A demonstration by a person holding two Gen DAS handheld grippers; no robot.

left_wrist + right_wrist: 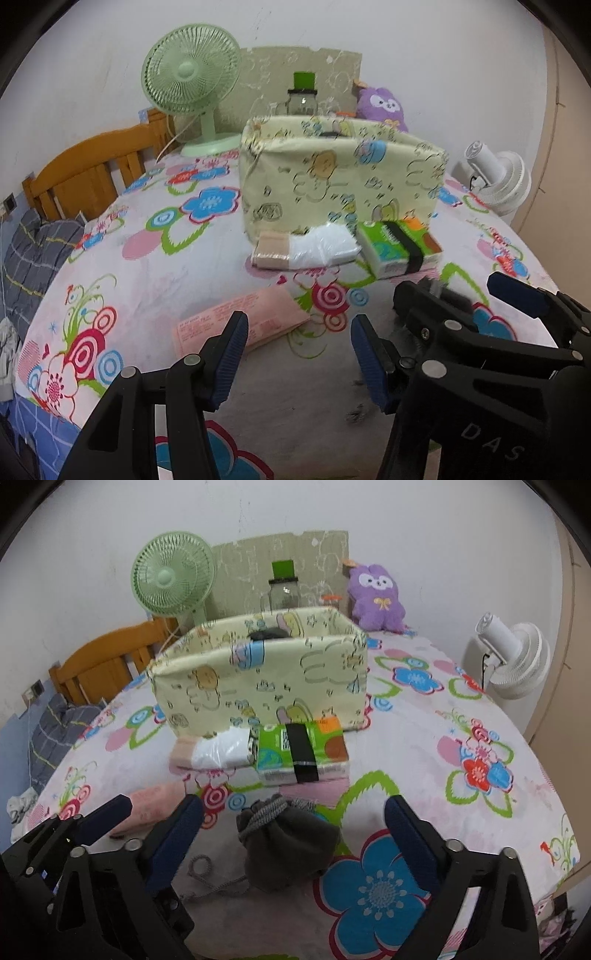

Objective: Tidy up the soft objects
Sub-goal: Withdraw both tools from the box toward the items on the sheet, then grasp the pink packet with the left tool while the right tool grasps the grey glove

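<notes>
A cream fabric storage box [332, 173] [266, 675] stands on the floral bed. In front of it lie a white and beige wrapped pack [306, 249] [214, 753] and a green tissue pack with a black band [395, 247] [303, 749]. A pink flat pack [240, 325] [147, 805] lies just ahead of my open left gripper [299, 354]. A grey drawstring pouch [288, 842] lies between the fingers of my open right gripper [295, 834], untouched. The right gripper also shows in the left wrist view [454, 295]. A dark item [269, 633] sits inside the box.
A green fan [192, 77] [173, 579] and a jar with a green lid [303, 96] [284, 587] stand behind the box. A purple plush [384, 105] [376, 598] sits by the wall. A white fan [498, 181] [513, 657] is right. A wooden headboard [88, 170] is left.
</notes>
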